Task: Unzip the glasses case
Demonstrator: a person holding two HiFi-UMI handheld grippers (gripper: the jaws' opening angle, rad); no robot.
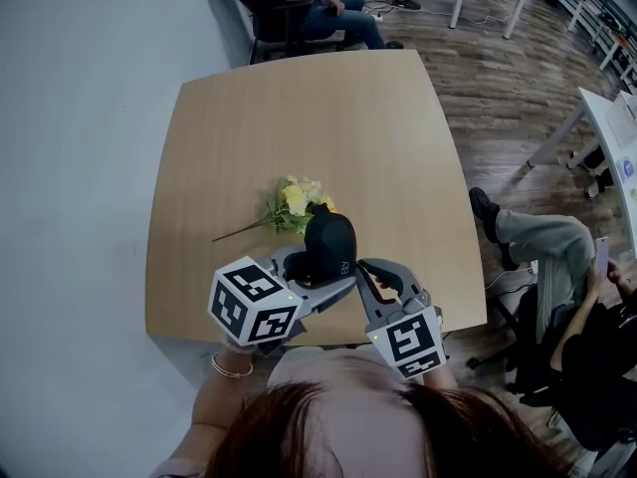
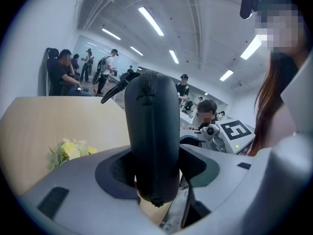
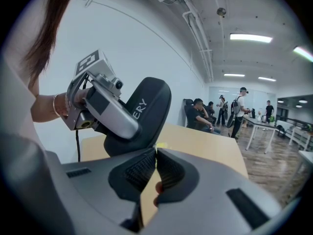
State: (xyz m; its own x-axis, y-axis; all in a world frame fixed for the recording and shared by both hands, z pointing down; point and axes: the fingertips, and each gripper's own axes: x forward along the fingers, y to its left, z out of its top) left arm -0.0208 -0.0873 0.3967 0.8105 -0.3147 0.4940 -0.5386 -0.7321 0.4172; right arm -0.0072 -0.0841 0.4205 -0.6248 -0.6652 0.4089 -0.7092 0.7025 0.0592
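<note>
Left gripper [image 2: 154, 170] clamps the upright case [image 2: 151, 121]; right gripper [image 3: 156, 155] is closed, tips at its edge.

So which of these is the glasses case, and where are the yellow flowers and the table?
glasses case [image 1: 331, 242], head view, middle of its black shell.
flowers [image 1: 296, 199], head view, a yellow bloom.
table [image 1: 328, 108], head view, bare wooden top.

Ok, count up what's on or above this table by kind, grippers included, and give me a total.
grippers: 2 (left gripper, right gripper)
glasses case: 1
flower bunch: 1
total: 4
</note>
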